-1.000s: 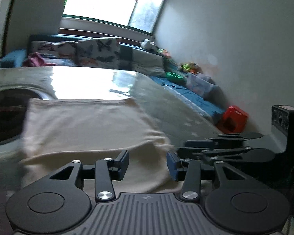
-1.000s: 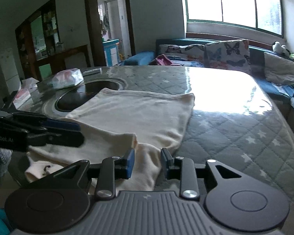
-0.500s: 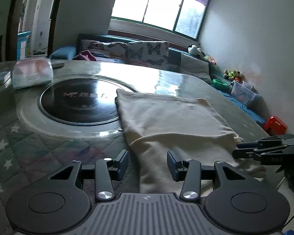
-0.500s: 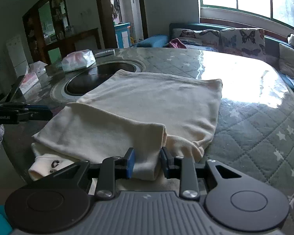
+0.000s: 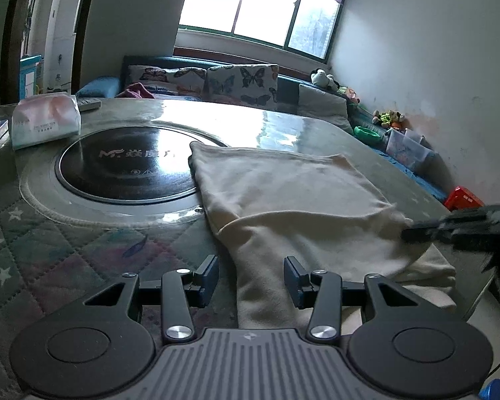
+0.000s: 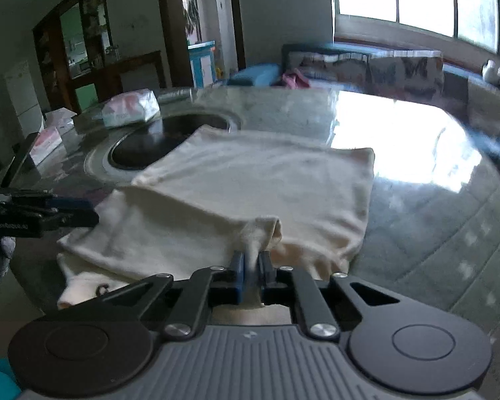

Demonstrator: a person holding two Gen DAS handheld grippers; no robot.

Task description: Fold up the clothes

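On quilted star-patterned worktop (image 5: 66, 243): cream soft-knit folded garment (image 5: 293, 193), near edge overhanging. Right gripper (image 6: 251, 268) fingers clamped on bunched fold. Left gripper (image 5: 250, 275) fingers spread, empty, above near-left edge. Light, limp, likely to sag; best pinched at corners.

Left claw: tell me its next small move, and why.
Probably ease the left claw forward and shut it on the near edge of the cream garment. The right claw is shut on a fold of the cloth, while the left stands open with the cloth's edge lying between its fingers, ungripped.
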